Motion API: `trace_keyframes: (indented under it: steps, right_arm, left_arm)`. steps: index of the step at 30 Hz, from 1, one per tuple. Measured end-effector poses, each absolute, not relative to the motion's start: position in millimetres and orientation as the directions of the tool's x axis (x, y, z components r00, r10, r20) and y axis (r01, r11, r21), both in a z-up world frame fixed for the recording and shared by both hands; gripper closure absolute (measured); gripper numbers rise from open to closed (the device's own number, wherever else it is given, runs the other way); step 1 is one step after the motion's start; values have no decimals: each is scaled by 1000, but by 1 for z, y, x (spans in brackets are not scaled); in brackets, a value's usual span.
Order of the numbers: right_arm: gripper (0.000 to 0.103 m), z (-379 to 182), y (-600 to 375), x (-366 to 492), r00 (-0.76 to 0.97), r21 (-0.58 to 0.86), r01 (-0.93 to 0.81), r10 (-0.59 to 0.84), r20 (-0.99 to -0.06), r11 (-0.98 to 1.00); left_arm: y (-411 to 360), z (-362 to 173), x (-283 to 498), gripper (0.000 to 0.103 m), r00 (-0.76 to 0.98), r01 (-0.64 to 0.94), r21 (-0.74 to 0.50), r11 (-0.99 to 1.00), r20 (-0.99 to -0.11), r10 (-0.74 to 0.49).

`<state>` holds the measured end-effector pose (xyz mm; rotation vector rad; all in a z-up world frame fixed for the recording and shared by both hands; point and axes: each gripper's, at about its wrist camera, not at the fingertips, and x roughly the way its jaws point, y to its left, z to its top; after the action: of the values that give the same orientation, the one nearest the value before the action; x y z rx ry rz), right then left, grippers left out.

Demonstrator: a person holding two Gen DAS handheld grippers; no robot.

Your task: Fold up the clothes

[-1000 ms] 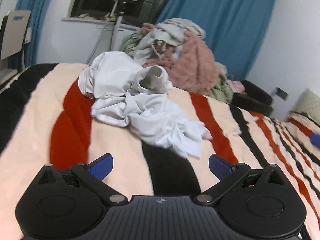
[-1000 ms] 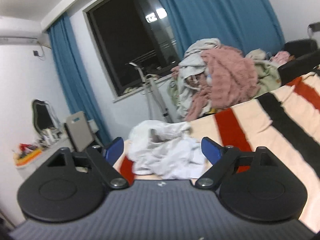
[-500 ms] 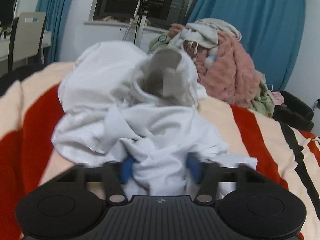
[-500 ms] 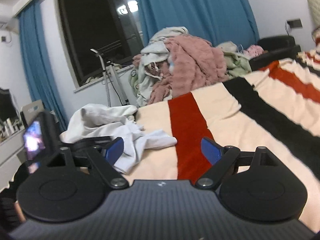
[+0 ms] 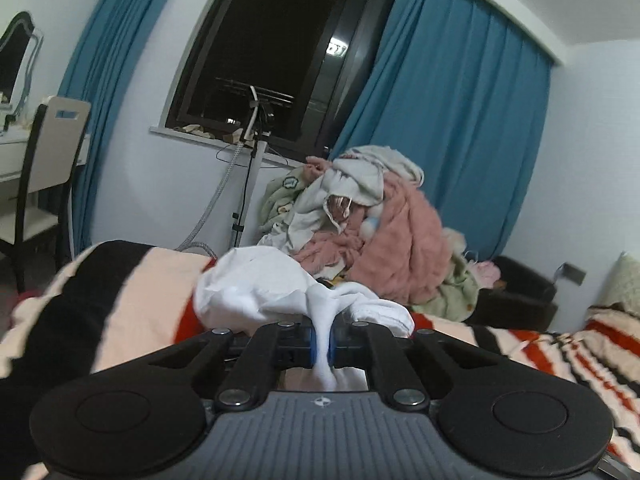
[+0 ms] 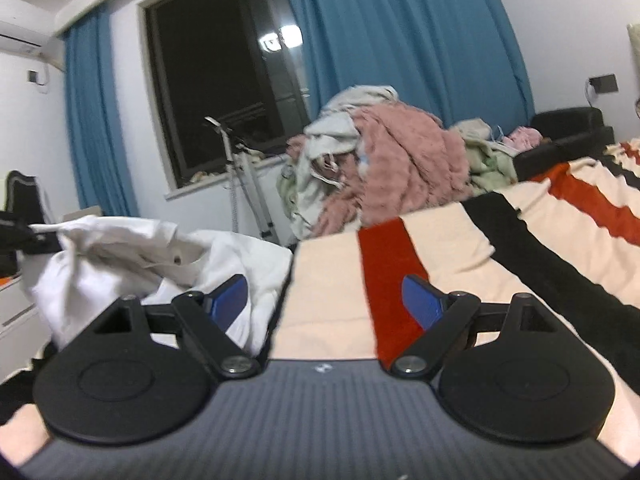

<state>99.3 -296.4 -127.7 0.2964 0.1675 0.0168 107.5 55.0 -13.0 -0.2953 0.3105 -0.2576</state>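
On the striped blanket, the white garment is now bunched and partly raised; a second ago it lay sprawled flat, well ahead of the left gripper. That gripper then stood wide apart with nothing between its blue pads; now it is clenched on a twisted fold of the garment, which pokes out white below the pads while the rest spreads ahead in a heap. The left view has also tipped up, showing more of the window and curtains than before.

From the right wrist, the garment hangs as a lifted bundle at the left, pulled toward a dark shape at the frame's edge, where earlier it rested low on the bed. The right gripper is released as before, its pads apart over bare blanket, holding nothing; its left pad sits in front of the garment's edge. The clothes pile beyond the bed is unchanged.
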Motion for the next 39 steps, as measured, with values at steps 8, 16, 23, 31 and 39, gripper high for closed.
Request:
trace_keyframes:
  steps: [8, 16, 23, 31, 39]
  right_arm:
    - [17, -109, -262, 61, 961, 302, -90, 162, -223, 949]
    - [18, -129, -225, 75, 932, 188, -162, 213, -293, 969]
    - [18, -138, -232, 85, 919, 224, -127, 200, -341, 966]
    - [18, -141, -240, 88, 918, 257, -82, 174, -358, 963]
    - [18, -143, -242, 91, 912, 265, -81, 179, -369, 961]
  left_arm:
    - [183, -26, 73, 97, 927, -64, -449, 891, -357, -113]
    - [227, -75, 88, 93, 823, -270, -346, 899, -567, 29]
    - [191, -57, 88, 63, 816, -247, -124, 961, -562, 137]
    - [166, -17, 52, 23, 867, -247, -90, 965, -465, 178]
    - [98, -27, 76, 21, 890, -38, 46, 998, -453, 55]
